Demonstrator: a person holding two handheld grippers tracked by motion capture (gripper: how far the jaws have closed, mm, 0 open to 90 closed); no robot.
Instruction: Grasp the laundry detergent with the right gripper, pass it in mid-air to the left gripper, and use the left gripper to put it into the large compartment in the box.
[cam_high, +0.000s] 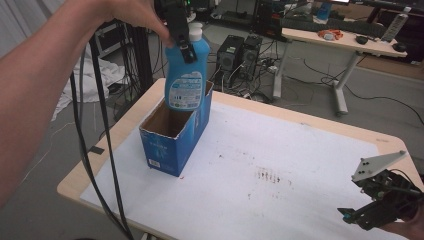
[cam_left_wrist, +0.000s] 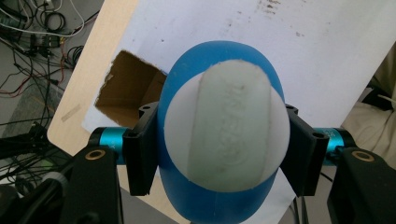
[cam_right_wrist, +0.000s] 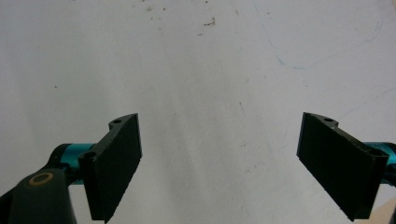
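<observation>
High view, upper left of centre: we see the left gripper clamped on the blue bottle just below its white cap. The bottle hangs upright, its base at the mouth of the box, over the far end of the opening. Whether the base is inside the rim or just above it, we cannot tell.

The box is blue cardboard, open on top, brown inside. It stands on the white sheet near the table's left edge. What we can see of its interior holds nothing.

Left gripper view: we look straight down on the cap at centre frame, both black jaws pressing the blue shoulders of the bottle. The box opening shows at left of centre, brown and bare inside.

Lower right of the high view: the right gripper rests low over the sheet. In the right gripper view its jaws stand wide apart with only stained sheet between them.
</observation>
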